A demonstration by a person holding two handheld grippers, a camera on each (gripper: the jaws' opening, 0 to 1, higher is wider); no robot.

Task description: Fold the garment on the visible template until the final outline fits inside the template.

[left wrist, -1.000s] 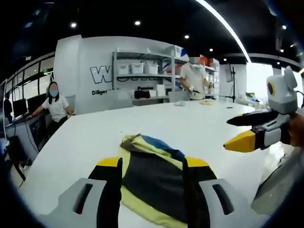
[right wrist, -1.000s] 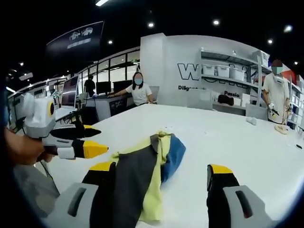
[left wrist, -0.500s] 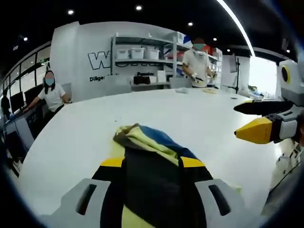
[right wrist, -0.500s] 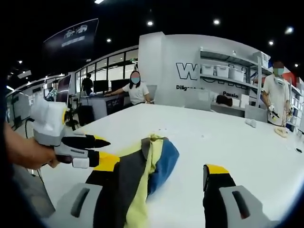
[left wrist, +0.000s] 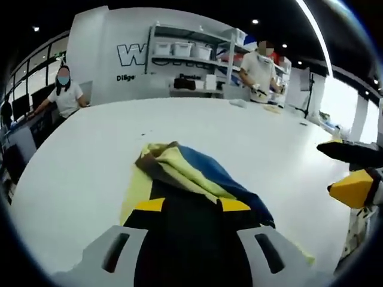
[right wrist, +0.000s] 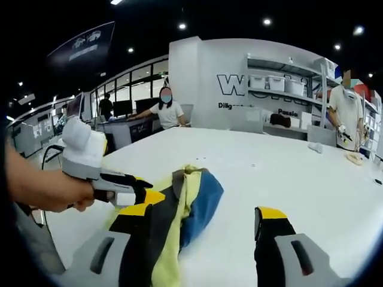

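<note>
White table [left wrist: 78, 155] in an open office, shelving [left wrist: 185, 60] on the back wall. Crumpled garment [left wrist: 185, 173] lies on the table, between the spread jaws of left gripper [left wrist: 191, 206] and right gripper [right wrist: 203, 212].

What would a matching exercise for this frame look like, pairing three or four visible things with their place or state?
Things:
1. garment
2. left claw
3. right claw
4. storage bins

Places or states:
A. on the wall shelf
B. bunched on the white table
C. jaws wide apart over the cloth's edge
D. at the garment's edge, held by a hand

Pairs: 1-B, 2-D, 3-C, 4-A
</note>
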